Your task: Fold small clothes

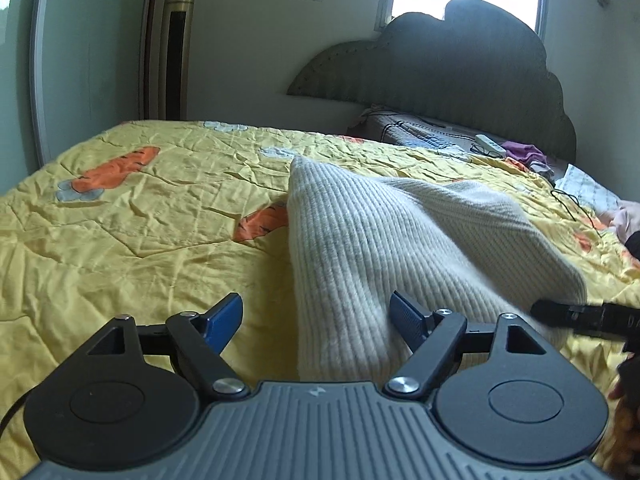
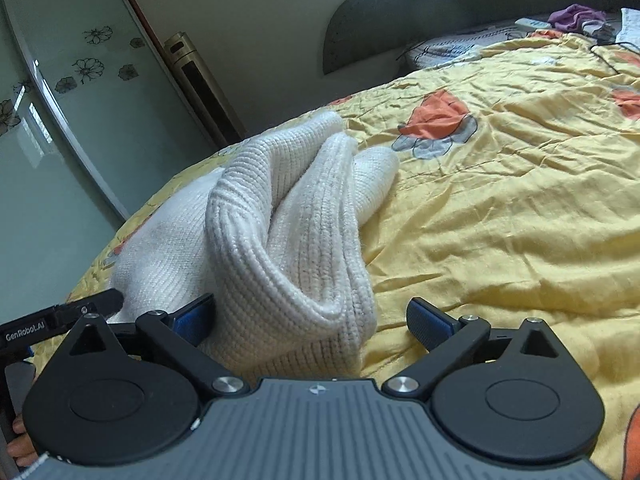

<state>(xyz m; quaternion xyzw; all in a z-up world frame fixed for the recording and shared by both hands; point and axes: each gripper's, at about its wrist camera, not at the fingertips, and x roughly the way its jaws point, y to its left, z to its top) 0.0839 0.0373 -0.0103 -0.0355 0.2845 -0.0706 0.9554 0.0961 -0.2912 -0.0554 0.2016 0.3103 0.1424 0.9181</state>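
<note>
A cream ribbed-knit garment [image 1: 384, 248] lies bunched on the wrinkled yellow quilted bedspread [image 1: 120, 240], which carries orange carrot-shaped patches. In the right wrist view its thick knit rises in soft rounded folds [image 2: 288, 240], with a looped hem nearest the camera. The left gripper [image 1: 316, 320] has its blue-padded fingers [image 1: 224, 320] spread wide, the knit lying between them, nothing pinched. The right gripper [image 2: 312, 320] is likewise spread apart, the folded hem sitting between its fingers, the left pad touching the fabric. Behind stand a scalloped grey upholstered headboard [image 1: 460, 60], a tall gold tower air conditioner [image 1: 176, 40], a purple crumpled cloth [image 1: 524, 152] and a white remote [image 1: 490, 145]
</note>
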